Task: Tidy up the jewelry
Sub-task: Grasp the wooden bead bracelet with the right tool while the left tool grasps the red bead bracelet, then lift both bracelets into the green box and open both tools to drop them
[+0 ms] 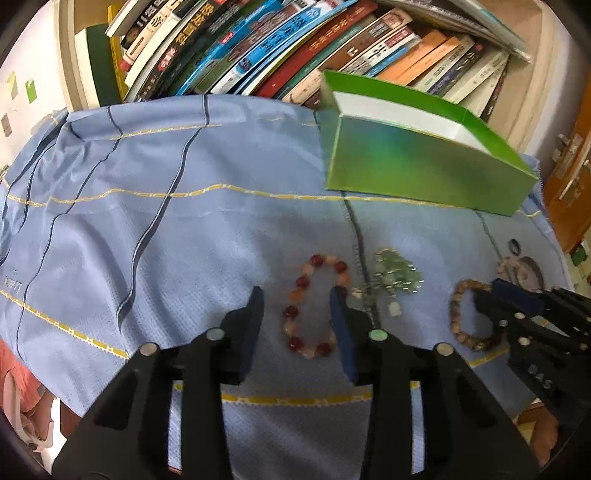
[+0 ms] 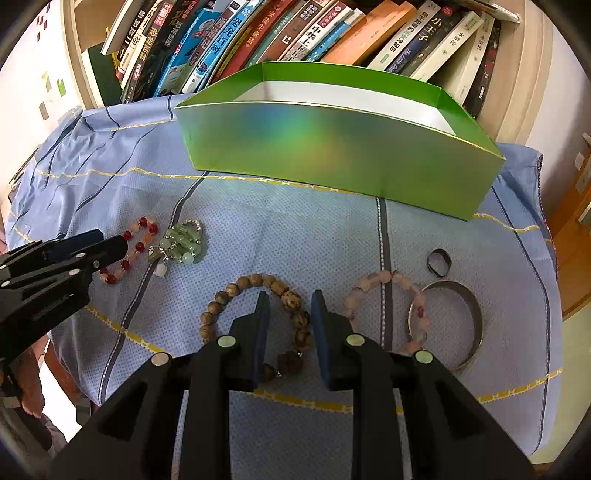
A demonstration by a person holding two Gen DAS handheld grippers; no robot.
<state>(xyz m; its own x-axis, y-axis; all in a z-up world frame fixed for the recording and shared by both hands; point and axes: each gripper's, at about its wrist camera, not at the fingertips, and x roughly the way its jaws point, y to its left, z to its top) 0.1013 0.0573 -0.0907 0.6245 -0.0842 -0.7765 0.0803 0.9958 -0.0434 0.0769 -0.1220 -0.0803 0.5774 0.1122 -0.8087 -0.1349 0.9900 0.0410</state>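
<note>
A red and orange bead bracelet (image 1: 290, 312) lies on the blue cloth between the fingers of my left gripper (image 1: 297, 291). Its right strand runs under the right finger, and cloth shows between the left pad and the beads. From the right wrist camera, the left gripper (image 2: 114, 240) lies across that bracelet (image 2: 142, 222). My right gripper (image 2: 290, 295) straddles the right side of a brown wooden bead bracelet (image 2: 221, 297), with a little gap at each pad. A green bead piece (image 2: 183, 240) lies between the two bracelets.
An open green box (image 2: 332, 147) stands at the back of the cloth (image 2: 295, 236), in front of a shelf of books (image 2: 258, 33). Right of my right gripper lie a pink bead bracelet (image 2: 369, 280), a silver bangle (image 2: 476, 321) and a black ring (image 2: 439, 262).
</note>
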